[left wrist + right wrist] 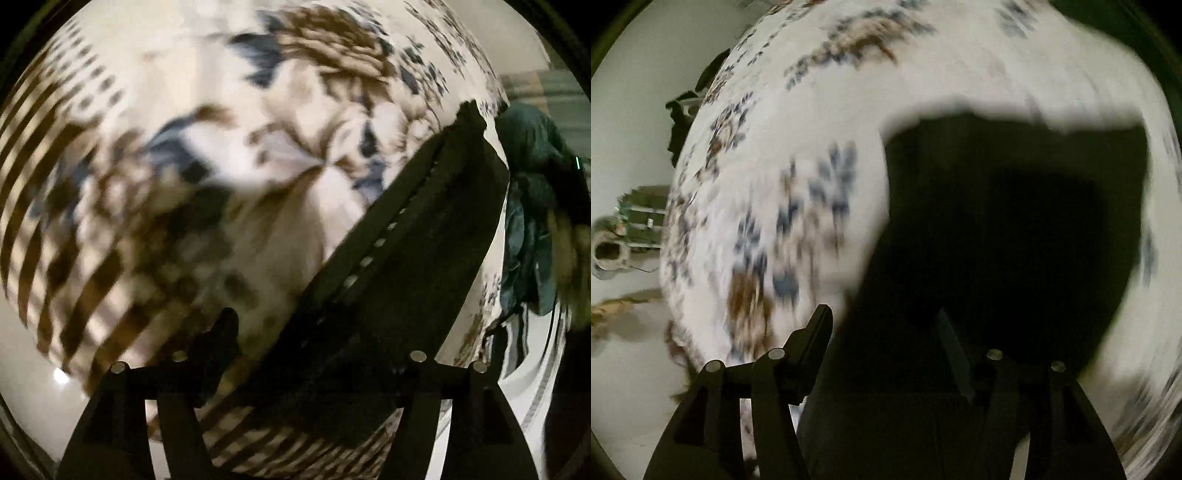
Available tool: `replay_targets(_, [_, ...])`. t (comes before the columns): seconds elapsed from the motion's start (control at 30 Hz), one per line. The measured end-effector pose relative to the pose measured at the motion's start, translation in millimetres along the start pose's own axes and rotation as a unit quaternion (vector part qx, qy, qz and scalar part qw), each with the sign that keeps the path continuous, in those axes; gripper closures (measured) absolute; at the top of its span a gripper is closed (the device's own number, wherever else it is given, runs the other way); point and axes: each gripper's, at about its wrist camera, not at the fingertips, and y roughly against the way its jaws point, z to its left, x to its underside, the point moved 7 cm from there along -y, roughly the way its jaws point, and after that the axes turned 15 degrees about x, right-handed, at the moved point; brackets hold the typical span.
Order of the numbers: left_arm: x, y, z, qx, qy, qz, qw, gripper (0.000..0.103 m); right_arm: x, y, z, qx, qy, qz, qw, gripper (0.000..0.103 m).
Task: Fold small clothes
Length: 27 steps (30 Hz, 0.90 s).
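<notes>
Over a floral-patterned cloth [155, 155] spread as the work surface, the left gripper [317, 354] appears clamped on a dark garment [406, 258], which rises diagonally toward the far right, apparently lifted by an edge for a fold. The right gripper [886, 350] is buried in the same dark fabric [1015, 240]; whether its jaws grip cannot be told. A green heap [532, 206] waits far right.

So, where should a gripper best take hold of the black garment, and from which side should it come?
Probably at the straight stitched hem of the black garment, near an end. That edge is a firm, doubled band. Come in level from the open side, over the flowered cloth, one finger above and one below. Both views are blurred, so whether the left gripper and right gripper already pinch it is unclear.
</notes>
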Motion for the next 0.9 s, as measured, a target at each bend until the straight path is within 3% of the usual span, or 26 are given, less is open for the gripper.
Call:
replay_targets(0.1, [-17.6, -28.4, -26.1, -0.005, -0.041, 0.008, 0.9991, 0.038, 80.0, -26.3, -39.1, 0.017, -0.041, 0.034, 0.998, 0.041])
replay_targets(0.2, [-35.4, -60.3, -50.4, -0.043, -0.112, 0.013, 0.9926, 0.040, 132.5, -49.4, -69.1, 0.009, -0.088, 0.054, 0.995, 0.041])
replay_targets(0.23, [-39.2, -65.8, -52.8, -0.054, -0.125, 0.014, 0.9905, 0.051, 150.4, -58.0, -80.6, 0.001, -0.111, 0.061, 0.992, 0.041])
replay_targets(0.27, [-45.9, -73.2, -53.8, -0.083, -0.151, 0.015, 0.9850, 0.076, 164.0, -63.9, -89.5, -0.010, -0.131, 0.064, 0.989, 0.041])
replay_targets(0.37, [-60.4, -64.2, -40.2, -0.111, -0.148, 0.010, 0.9827, 0.075, 189.0, -66.9, -107.3, -0.014, -0.164, 0.062, 0.984, 0.041])
replay_targets(0.4, [-65.7, -55.7, -35.2, -0.137, -0.146, 0.002, 0.9798, 0.075, 194.9, -66.4, -110.9, -0.017, -0.167, 0.061, 0.984, 0.041])
replay_targets(0.47, [-72.3, -43.0, -30.4, -0.160, -0.138, -0.001, 0.9775, 0.077, 203.3, -63.8, -116.3, -0.025, -0.172, 0.058, 0.983, 0.041])
replay_targets(0.53, [-79.9, -30.9, -41.5, -0.126, -0.116, -0.014, 0.9852, 0.074, 212.0, -62.3, -115.7, -0.028, -0.164, 0.058, 0.984, 0.041])
replay_targets(0.6, [-85.7, -37.3, -67.3, -0.091, -0.131, -0.010, 0.9871, 0.069, 213.7, -60.9, -115.9, -0.029, -0.162, 0.053, 0.985, 0.041])
replay_targets(0.7, [-99.3, -67.4, -109.6, -0.071, -0.189, 0.007, 0.9794, 0.067, 202.7, -59.3, -118.6, -0.036, -0.175, 0.036, 0.983, 0.041])
replay_targets(0.83, [-124.7, -126.0, -145.1, -0.069, -0.241, 0.035, 0.9673, 0.068, 158.7, -54.1, -125.4, -0.038, -0.196, -0.006, 0.980, 0.041])
replay_targets(0.87, [-132.2, -141.3, -151.5, -0.062, -0.259, 0.044, 0.9629, 0.076, 147.1, -53.6, -128.3, -0.034, -0.200, -0.015, 0.979, 0.041])
replay_targets(0.9, [-134.9, -143.9, -152.1, -0.062, -0.272, 0.041, 0.9593, 0.090, 135.9, -53.4, -131.8, -0.031, -0.204, -0.023, 0.978, 0.041])
